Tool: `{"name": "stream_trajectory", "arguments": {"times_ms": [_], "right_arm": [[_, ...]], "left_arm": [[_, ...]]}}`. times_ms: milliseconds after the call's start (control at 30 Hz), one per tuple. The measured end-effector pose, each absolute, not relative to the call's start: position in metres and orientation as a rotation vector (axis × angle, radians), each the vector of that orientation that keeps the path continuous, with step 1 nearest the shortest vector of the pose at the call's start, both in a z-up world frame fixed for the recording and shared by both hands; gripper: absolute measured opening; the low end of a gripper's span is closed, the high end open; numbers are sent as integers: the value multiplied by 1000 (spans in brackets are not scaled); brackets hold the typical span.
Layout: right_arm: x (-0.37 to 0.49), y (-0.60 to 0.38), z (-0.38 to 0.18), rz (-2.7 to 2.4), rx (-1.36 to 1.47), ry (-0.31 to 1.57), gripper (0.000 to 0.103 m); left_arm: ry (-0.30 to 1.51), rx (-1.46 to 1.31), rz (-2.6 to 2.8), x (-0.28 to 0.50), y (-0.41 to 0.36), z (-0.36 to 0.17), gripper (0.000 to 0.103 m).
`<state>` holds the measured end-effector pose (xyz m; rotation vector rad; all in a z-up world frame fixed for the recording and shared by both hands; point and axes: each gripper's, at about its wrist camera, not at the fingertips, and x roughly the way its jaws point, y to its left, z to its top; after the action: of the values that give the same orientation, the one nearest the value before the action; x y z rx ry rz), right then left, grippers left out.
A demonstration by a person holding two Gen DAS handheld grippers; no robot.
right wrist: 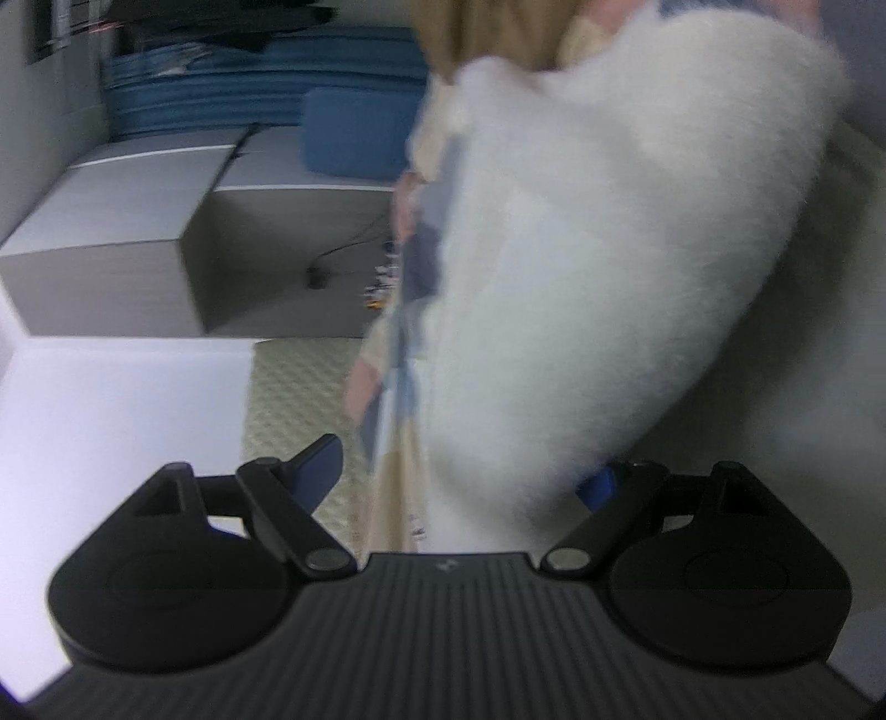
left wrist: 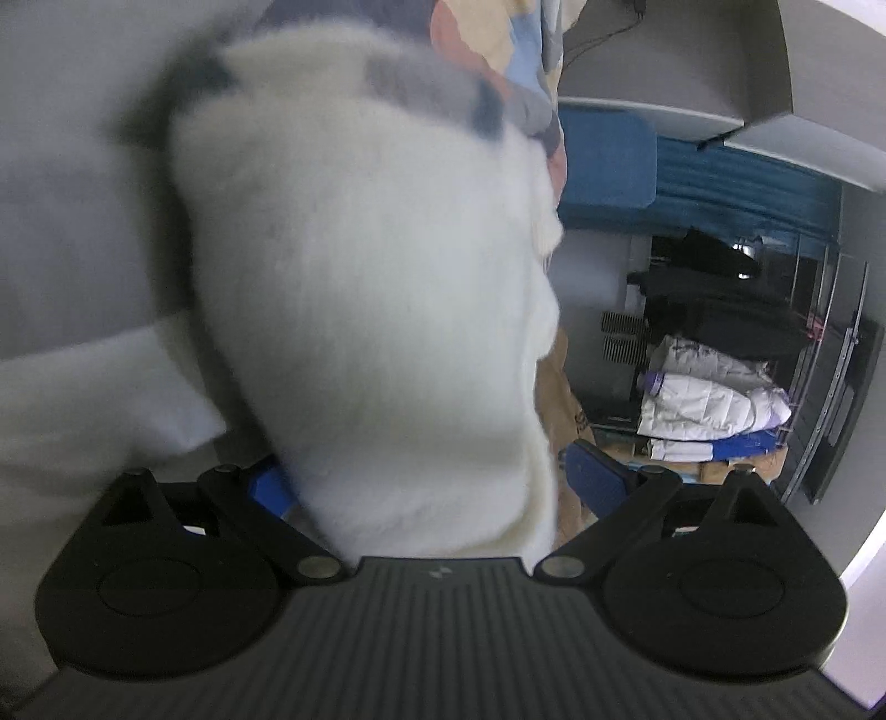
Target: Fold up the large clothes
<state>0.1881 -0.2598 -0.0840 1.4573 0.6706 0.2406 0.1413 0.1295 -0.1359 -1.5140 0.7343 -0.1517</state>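
A white fluffy garment (left wrist: 365, 310) with dark grey patches near its top hangs in front of my left gripper (left wrist: 426, 482). Its lower part lies between the wide-apart blue pads (left wrist: 595, 476), which stand clear of it. The same white garment (right wrist: 581, 266) fills the right wrist view and drops between the spread pads (right wrist: 318, 459) of my right gripper (right wrist: 465, 476). Both grippers are open, with the cloth lying loose between the fingers. A person in a pastel patchwork top (left wrist: 498, 50) stands behind the garment.
White boxes or tables (right wrist: 111, 243) stand to the left in the right wrist view, with blue cushions (right wrist: 354, 133) behind. A rack of folded white and dark coats (left wrist: 714, 387) is at the right in the left wrist view. A textured mat (right wrist: 299, 399) covers the floor.
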Motion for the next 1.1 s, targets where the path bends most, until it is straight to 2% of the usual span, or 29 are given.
{"name": "stream_trajectory", "arguments": {"times_ms": [133, 200, 367, 500, 533, 700, 1100], "right_arm": [[181, -261, -91, 142, 1386, 756, 83], [179, -260, -87, 96, 1335, 764, 83], [180, -270, -88, -17, 1289, 725, 70], [188, -265, -84, -21, 1220, 722, 48], [189, -264, -80, -18, 1189, 715, 41], [186, -262, -64, -1, 1141, 667, 31], [125, -275, -19, 93, 1042, 597, 30]], "left_arm": [[740, -1471, -115, 146, 128, -132, 93], [738, -1453, -97, 148, 129, -130, 82], [746, -1402, -57, 149, 131, -128, 56], [730, -1341, -58, 147, 129, -120, 44], [728, -1337, -60, 146, 129, -118, 43], [692, -1296, -101, 132, 132, -97, 37], [671, -1142, -188, 59, 124, -29, 37]]}}
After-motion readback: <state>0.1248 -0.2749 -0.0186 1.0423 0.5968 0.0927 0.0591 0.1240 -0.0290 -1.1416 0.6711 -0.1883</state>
